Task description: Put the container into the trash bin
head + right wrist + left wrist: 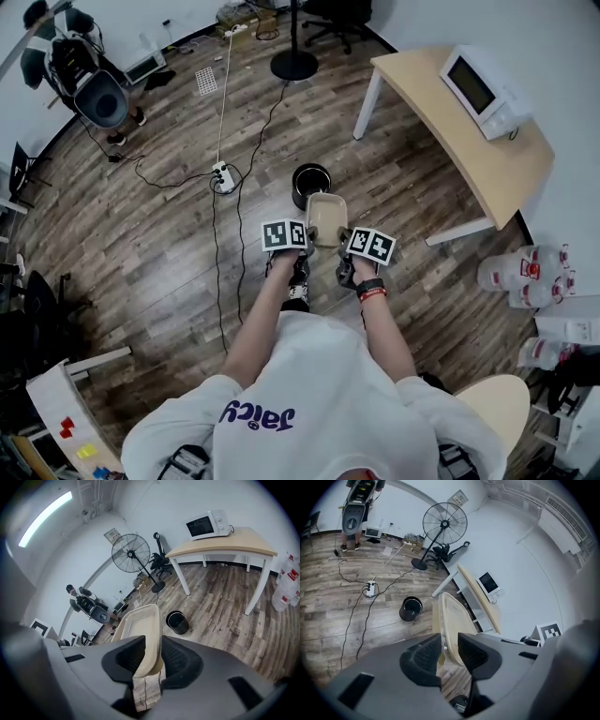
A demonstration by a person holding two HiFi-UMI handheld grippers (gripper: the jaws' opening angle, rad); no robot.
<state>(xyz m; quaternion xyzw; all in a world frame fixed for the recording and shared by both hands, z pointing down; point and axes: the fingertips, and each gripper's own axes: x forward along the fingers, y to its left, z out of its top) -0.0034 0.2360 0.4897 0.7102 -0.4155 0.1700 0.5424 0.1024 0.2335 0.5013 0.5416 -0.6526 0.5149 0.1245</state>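
A beige plastic container [325, 219] hangs in the air between my two grippers, its open side up. My left gripper [302, 246] is shut on its left rim, which shows between the pads in the left gripper view as the container [452, 620]. My right gripper [343, 246] is shut on the right rim of the container [138, 632], with a paper label hanging below. The black trash bin [310, 184] stands on the wooden floor just beyond the container; the bin [411, 608] is ahead and left in the left gripper view, and the bin [177, 622] ahead and right in the right one.
A wooden table [464, 131] with a microwave [483, 91] stands to the right. A power strip [223, 178] and cables lie on the floor left of the bin. A fan base [293, 64] stands farther off. Water jugs [525, 272] sit at the right wall.
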